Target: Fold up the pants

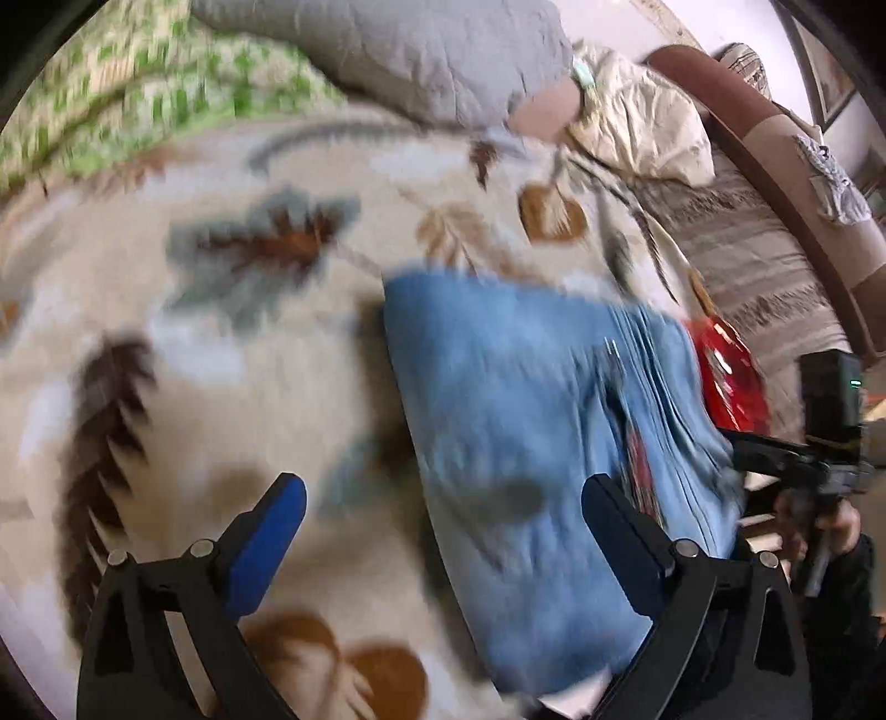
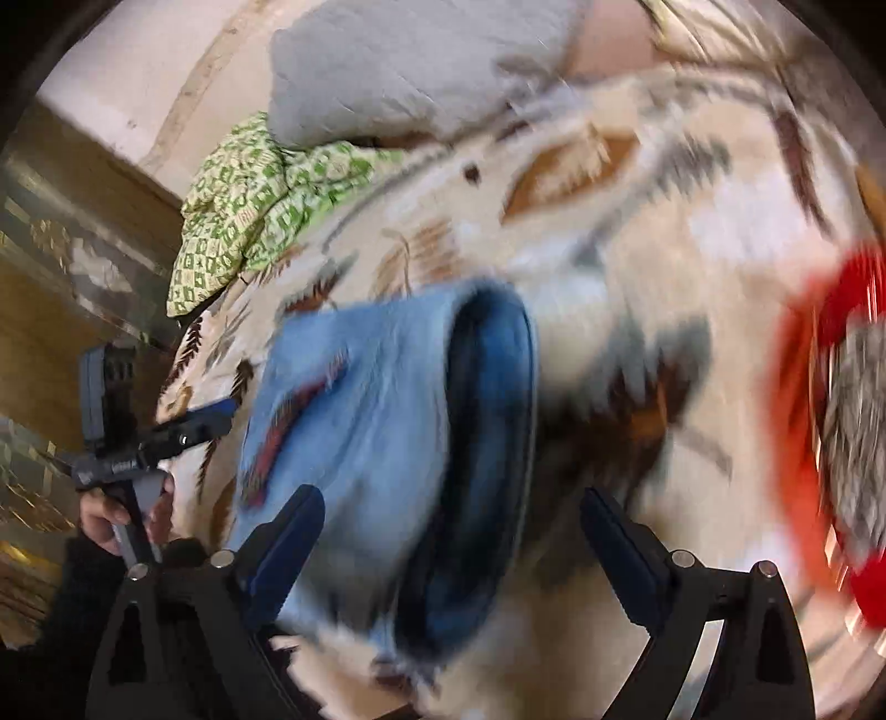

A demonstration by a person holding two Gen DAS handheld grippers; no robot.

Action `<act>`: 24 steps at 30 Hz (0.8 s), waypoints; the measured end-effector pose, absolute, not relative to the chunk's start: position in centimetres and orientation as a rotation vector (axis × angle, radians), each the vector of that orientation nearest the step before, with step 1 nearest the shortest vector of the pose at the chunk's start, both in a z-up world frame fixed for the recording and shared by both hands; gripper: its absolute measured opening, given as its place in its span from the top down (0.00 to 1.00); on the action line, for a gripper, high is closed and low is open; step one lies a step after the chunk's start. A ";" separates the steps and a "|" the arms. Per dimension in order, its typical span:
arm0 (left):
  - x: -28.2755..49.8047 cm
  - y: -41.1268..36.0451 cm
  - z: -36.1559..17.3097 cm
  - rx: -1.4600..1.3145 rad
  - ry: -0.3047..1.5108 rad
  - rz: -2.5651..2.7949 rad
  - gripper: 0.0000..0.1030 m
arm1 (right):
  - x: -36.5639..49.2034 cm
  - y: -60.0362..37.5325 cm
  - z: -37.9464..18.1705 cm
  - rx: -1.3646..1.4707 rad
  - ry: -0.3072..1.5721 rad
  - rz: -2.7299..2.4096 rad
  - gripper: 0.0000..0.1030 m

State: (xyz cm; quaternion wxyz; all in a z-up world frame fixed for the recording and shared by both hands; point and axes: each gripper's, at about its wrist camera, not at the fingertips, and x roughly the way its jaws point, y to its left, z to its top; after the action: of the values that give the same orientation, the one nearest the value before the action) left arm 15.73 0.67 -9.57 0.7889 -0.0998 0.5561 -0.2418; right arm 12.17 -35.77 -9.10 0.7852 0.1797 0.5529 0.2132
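We've got the leaf-print blanket [image 1: 232, 343] covering the bed, w/ a grey quilt [image 1: 387, 50] and green checked cloth [image 1: 111, 94] at the far end. The pants [image 1: 531, 432], light-blue denim, lie on that blanket as a compact folded bundle; right wrist view shows a rolled edge w/ darker inner side [image 2: 487, 399], and there's a frayed rip w/ red showing thru. A red item [image 1: 725, 376] sits just beside them.

Risk, as we judge it: the fold looks bulky and soft, so nudging it could let the top layer slide or spring open; blur in both views also makes aiming dodgy.

Left gripper [image 1: 443, 509]: fingers spread wide, holding nothing, above the bundle's near-left edge. Right gripper [image 2: 451, 526]: also spread, empty, over the rolled end.
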 end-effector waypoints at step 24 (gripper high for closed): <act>13.8 -3.3 -12.1 -0.259 1.226 -0.607 0.52 | 11.0 -30.6 -14.0 0.471 1.267 0.502 0.37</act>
State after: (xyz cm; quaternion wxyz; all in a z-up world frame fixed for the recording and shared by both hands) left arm 13.82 -3.29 -12.12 0.7674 -0.1193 0.5647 -0.2794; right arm 10.98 -30.63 -13.97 0.7512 0.2154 0.5801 0.2298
